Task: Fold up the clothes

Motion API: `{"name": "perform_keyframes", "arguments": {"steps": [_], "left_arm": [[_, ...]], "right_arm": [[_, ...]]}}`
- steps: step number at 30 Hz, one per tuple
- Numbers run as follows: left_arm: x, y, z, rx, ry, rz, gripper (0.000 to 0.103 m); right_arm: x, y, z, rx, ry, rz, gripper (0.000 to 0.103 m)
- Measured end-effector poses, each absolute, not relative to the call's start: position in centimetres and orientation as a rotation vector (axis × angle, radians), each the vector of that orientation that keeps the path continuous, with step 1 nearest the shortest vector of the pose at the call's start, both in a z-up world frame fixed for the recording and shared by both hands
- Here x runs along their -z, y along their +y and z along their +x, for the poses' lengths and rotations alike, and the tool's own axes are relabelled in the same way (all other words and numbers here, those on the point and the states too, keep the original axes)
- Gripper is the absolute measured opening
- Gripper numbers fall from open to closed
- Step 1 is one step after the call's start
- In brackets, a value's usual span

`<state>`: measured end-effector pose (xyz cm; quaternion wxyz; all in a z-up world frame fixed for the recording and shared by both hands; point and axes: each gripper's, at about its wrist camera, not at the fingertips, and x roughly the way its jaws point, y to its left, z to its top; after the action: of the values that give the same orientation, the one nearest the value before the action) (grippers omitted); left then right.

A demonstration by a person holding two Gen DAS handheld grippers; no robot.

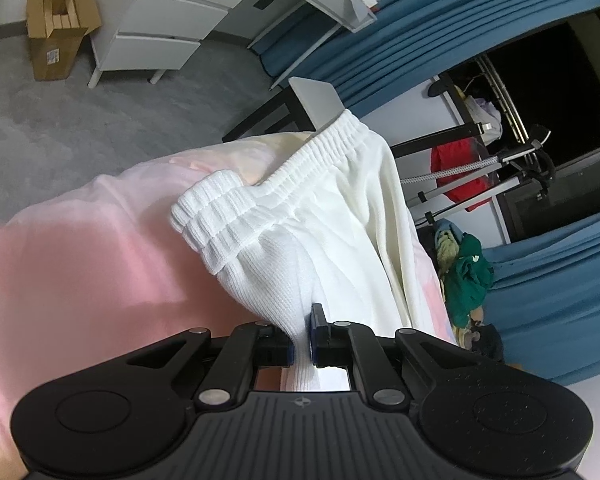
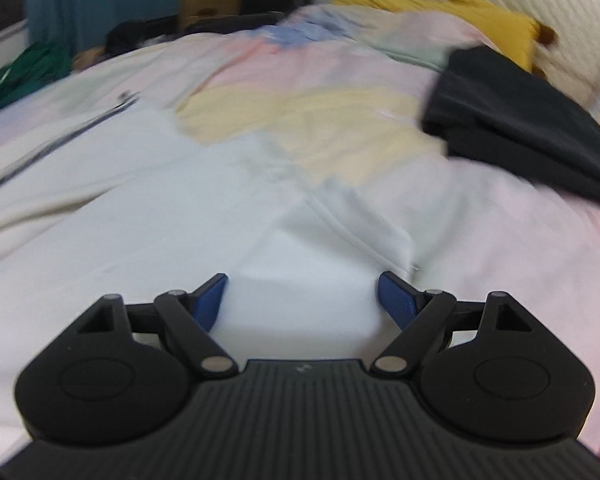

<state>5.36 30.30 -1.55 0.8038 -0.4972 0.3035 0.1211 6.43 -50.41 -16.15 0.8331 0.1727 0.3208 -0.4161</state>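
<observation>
A white knit garment (image 1: 320,216) with a ribbed elastic waistband lies on the pastel bedspread (image 1: 100,248). My left gripper (image 1: 302,334) is shut on a fold of this white cloth, which bunches up from between the blue pads. In the right wrist view the same white garment (image 2: 148,216) is spread flat over the bed, its picture blurred by motion. My right gripper (image 2: 302,298) hovers just above the cloth with its blue fingers (image 2: 210,300) wide apart and nothing pinched between them.
A black garment (image 2: 520,128) and a yellow one (image 2: 460,16) lie on the far right of the bed. Green clothes (image 1: 470,276) are heaped beside it. Blue curtains (image 1: 420,32), a white drawer unit (image 1: 164,28) and a cardboard box (image 1: 56,28) stand around the grey carpet.
</observation>
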Motion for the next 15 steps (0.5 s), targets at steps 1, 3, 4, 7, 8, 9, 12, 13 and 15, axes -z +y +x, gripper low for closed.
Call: {"name": "perform_keyframes", "arguments": {"steps": [1, 3, 4, 7, 8, 9, 12, 13, 15], "left_arm": [[1.6, 30.4, 5.3, -0.260, 0.652, -1.072, 0.008], [1.8, 30.6, 5.0, -0.261, 0.655, -1.094, 0.009], [2.0, 30.7, 4.9, -0.260, 0.657, -1.107, 0.009], [2.6, 31.2, 4.4, -0.249, 0.666, -1.171, 0.010], [2.8, 31.3, 4.3, -0.250, 0.673, -1.189, 0.011], [3.0, 31.4, 4.2, -0.250, 0.679, -1.205, 0.011], [3.3, 31.7, 4.2, -0.256, 0.686, -1.226, 0.017], [3.4, 31.6, 4.3, -0.257, 0.690, -1.230, 0.022], [3.5, 31.6, 4.6, -0.267, 0.697, -1.223, 0.028]], "right_arm": [[16.0, -51.1, 5.1, 0.908, 0.656, 0.431, 0.083], [15.6, -52.4, 2.3, 0.961, 0.602, 0.566, 0.083], [15.6, -52.9, 0.5, 1.000, 0.549, 0.640, 0.083], [15.9, -54.0, -4.7, 1.068, 0.371, 0.828, 0.083], [16.2, -54.1, -5.8, 1.046, 0.332, 0.870, 0.083], [16.6, -54.2, -6.8, 1.020, 0.295, 0.910, 0.084], [17.2, -54.1, -7.2, 0.875, 0.240, 0.997, 0.085], [17.4, -54.1, -7.1, 0.817, 0.229, 1.024, 0.085], [17.7, -54.0, -5.6, 0.723, 0.256, 1.053, 0.084]]}}
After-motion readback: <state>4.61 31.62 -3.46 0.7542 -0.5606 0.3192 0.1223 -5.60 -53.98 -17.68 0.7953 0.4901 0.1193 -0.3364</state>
